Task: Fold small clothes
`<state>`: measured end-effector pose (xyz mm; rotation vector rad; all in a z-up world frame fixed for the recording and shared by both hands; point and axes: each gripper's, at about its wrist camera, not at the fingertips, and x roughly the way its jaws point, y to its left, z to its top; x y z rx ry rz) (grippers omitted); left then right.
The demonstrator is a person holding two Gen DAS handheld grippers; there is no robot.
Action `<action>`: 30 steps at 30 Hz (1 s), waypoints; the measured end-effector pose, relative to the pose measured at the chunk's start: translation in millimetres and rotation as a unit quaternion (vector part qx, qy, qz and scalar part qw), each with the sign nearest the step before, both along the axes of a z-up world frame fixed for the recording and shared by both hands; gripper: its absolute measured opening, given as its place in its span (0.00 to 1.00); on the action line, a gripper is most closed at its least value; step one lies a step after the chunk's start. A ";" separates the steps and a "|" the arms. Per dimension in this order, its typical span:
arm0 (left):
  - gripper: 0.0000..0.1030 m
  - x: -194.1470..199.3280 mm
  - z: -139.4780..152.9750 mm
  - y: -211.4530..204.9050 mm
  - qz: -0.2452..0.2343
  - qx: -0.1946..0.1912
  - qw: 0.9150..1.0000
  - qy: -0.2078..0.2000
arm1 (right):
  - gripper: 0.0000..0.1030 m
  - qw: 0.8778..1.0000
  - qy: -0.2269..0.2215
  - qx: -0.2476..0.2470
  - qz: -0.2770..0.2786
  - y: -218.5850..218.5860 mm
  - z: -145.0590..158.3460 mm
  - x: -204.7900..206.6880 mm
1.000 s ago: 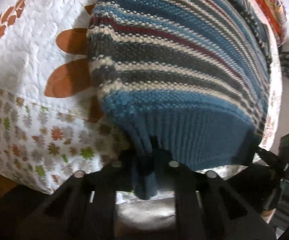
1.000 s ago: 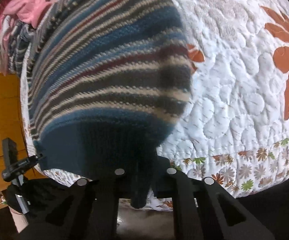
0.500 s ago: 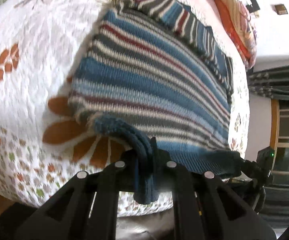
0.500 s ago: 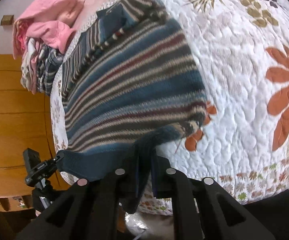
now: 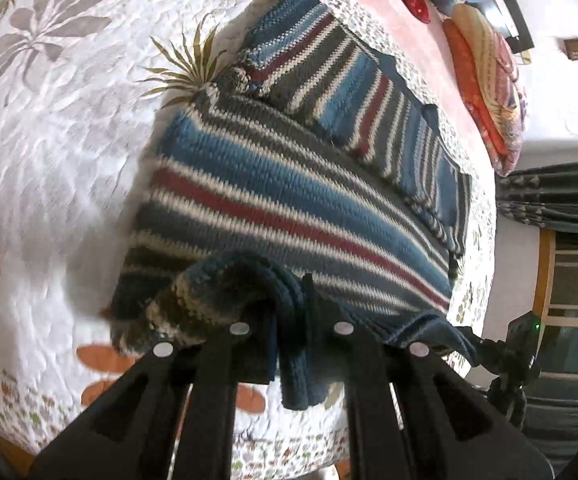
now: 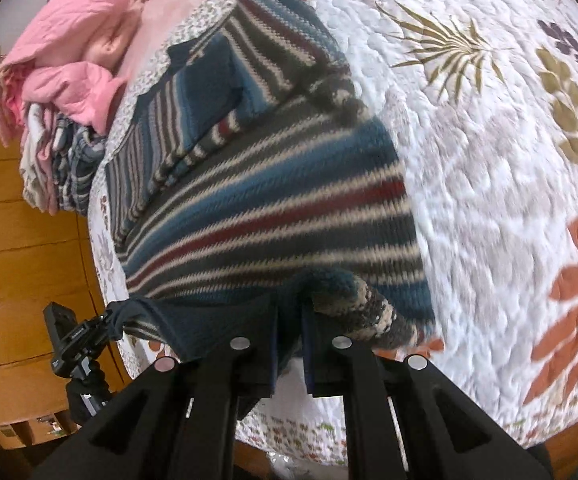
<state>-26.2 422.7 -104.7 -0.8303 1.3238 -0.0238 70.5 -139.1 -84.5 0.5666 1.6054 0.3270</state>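
A small knitted sweater [image 5: 273, 200] with blue, grey, cream and dark red stripes lies on a white quilted bedspread [image 5: 49, 140]. Its sleeves are folded in over the chest [image 6: 209, 92]. My left gripper [image 5: 291, 320] is shut on the sweater's dark blue ribbed hem at one bottom corner. The right gripper [image 6: 289, 320] is shut on the hem at the other corner. The hem is lifted off the bed and hangs between both, stretched taut. In each wrist view the other gripper shows at the far end of the hem.
A pile of pink and striped clothes [image 6: 61, 80] lies at the far left of the bed, and an orange patterned cushion [image 5: 485, 80] at the far right. Wooden furniture [image 6: 21, 260] stands beside the bed. The flowered border of the bedspread [image 5: 29, 400] marks its near edge.
Both grippers have risen and carried the hem forward over the sweater. The lower part now lifts off the bed, and the folded sleeves and neck end have come into view.
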 end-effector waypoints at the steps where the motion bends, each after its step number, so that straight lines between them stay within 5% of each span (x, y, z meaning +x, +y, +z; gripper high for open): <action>1: 0.09 3.7 -3.7 1.0 0.001 0.001 1.000 0.006 | 0.09 1.000 0.005 0.002 -0.003 -0.4 -4.9 4.8; 10: 0.16 29.9 -24.1 6.2 0.002 0.000 0.999 0.037 | 0.13 0.999 0.040 0.004 -0.006 3.3 -34.8 38.0; 19: 0.27 34.4 -7.4 30.9 0.046 -0.062 0.997 0.029 | 0.25 0.998 0.058 0.033 -0.021 -5.9 -33.5 46.0; 22: 0.37 34.4 8.3 37.8 0.052 -0.021 0.998 0.013 | 0.47 0.999 0.036 -0.002 -0.027 -17.6 -21.3 49.5; 27: 0.47 43.0 25.7 32.8 0.015 0.017 1.000 -0.018 | 0.47 1.000 -0.013 -0.022 -0.012 -27.2 -0.9 55.5; 30: 0.55 51.9 27.7 12.6 -0.052 0.054 0.997 -0.023 | 0.47 0.999 -0.033 -0.019 0.023 -13.0 3.4 57.8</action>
